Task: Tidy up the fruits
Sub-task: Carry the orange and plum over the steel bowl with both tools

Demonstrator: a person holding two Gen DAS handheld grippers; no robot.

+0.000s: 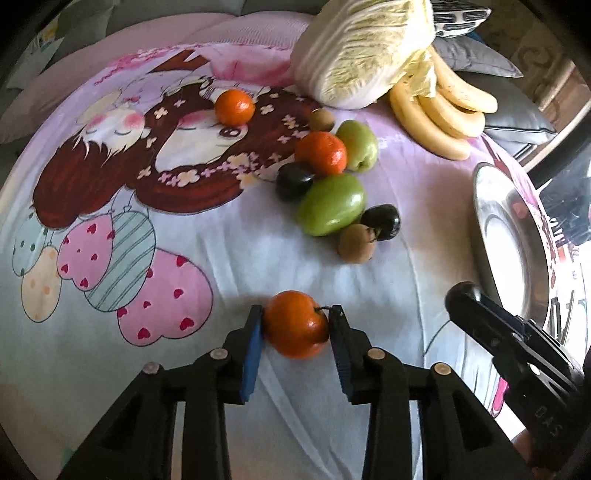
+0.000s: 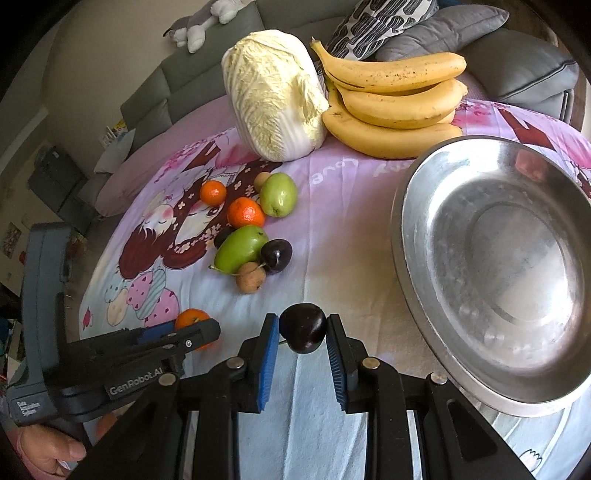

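My left gripper [image 1: 295, 323] is shut on an orange tangerine [image 1: 295, 325], held just above the cartoon-printed cloth [image 1: 184, 240]. It also shows in the right wrist view [image 2: 192, 328] at lower left. My right gripper [image 2: 302, 328] is shut on a dark plum [image 2: 303, 326], just left of the steel bowl [image 2: 495, 266]. The bowl shows at the right edge of the left wrist view [image 1: 495, 236]. Loose fruit lies in a cluster: two tangerines [image 1: 321, 152] [image 1: 235, 107], two green fruits [image 1: 331, 204] [image 1: 358, 145], dark plums [image 1: 293, 181] [image 1: 382, 221] and brown kiwis [image 1: 356, 243].
A napa cabbage [image 2: 275, 96] and a bunch of bananas [image 2: 391, 99] lie at the back of the cloth. Grey cushions [image 2: 443, 29] and a sofa with a plush toy [image 2: 207, 22] stand behind. The right gripper's body [image 1: 517, 350] reaches in at lower right.
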